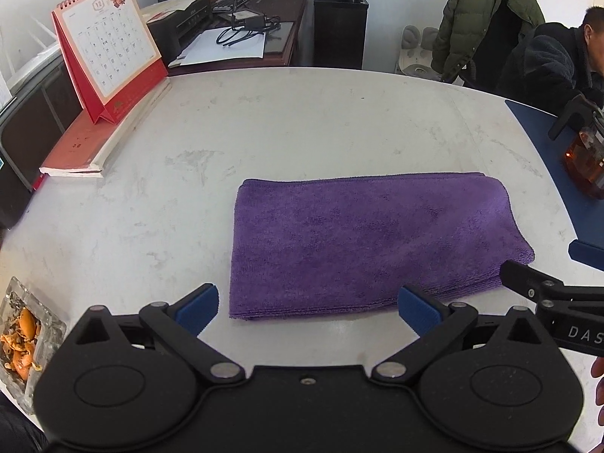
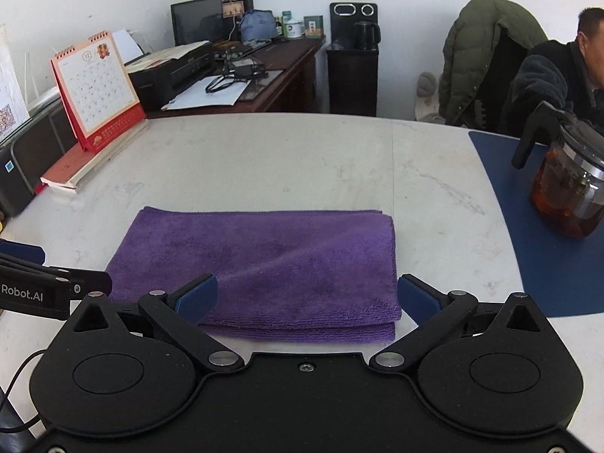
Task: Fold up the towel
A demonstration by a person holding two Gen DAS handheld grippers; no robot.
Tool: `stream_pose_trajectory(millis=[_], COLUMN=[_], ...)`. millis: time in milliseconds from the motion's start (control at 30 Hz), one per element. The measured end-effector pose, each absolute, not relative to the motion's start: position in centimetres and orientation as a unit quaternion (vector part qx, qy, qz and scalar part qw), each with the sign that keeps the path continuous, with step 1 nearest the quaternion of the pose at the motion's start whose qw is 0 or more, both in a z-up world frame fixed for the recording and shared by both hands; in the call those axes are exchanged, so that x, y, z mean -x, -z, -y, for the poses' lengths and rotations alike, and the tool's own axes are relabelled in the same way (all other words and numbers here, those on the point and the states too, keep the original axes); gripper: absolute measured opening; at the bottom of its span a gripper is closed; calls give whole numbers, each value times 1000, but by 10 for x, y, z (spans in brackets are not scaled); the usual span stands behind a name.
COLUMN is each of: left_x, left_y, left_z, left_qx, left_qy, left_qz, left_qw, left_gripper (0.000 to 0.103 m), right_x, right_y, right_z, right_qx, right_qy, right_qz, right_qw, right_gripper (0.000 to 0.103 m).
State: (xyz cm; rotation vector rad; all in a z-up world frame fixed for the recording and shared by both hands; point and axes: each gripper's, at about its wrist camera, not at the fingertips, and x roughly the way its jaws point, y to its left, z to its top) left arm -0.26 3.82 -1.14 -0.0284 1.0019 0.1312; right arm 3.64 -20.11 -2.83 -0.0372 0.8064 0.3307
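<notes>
since the purple towel (image 2: 260, 264) already lay folded, we held the left gripper (image 1: 307, 307) and right gripper (image 2: 307, 298) spread wide, empty; we judged matching near corners mattered most.

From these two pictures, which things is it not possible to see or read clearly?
- Towel, right wrist view: its near left corner is hidden behind the right gripper.
- Teapot, left wrist view: cut off by the right edge.
- Calendar, left wrist view: the dates are too small to read.
- Glass dish, left wrist view: partly cut off by the left edge and covered by the left gripper.
</notes>
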Motion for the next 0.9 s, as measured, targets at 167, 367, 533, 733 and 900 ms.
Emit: stream_pose_trajectory(millis=[167, 367, 533, 733, 900], left_x=[-1, -2, -2, -1, 0], left_y=[16, 19, 20, 21, 22], left_z=[-37, -34, -34, -32, -30], left_qx=[10, 6, 5, 4, 0], left_qy=[-61, -60, -60, -59, -57], left_qz=[-486, -491, -493, -493, -492], left_qw=[871, 869, 868, 868, 869], left_gripper=[102, 102, 102, 102, 102], right_x=[-31, -27, -25, -21, -24], right_y=[30, 33, 33, 34, 35], right_z=[197, 193, 190, 187, 190], right_qx=[20, 21, 20, 19, 17], right_qy=[-164, -166, -167, -167, -167], right_qz=[-408, -419, -422, -425, -428], right_qw=[898, 892, 891, 889, 888], right_gripper=[103, 103, 103, 103, 103])
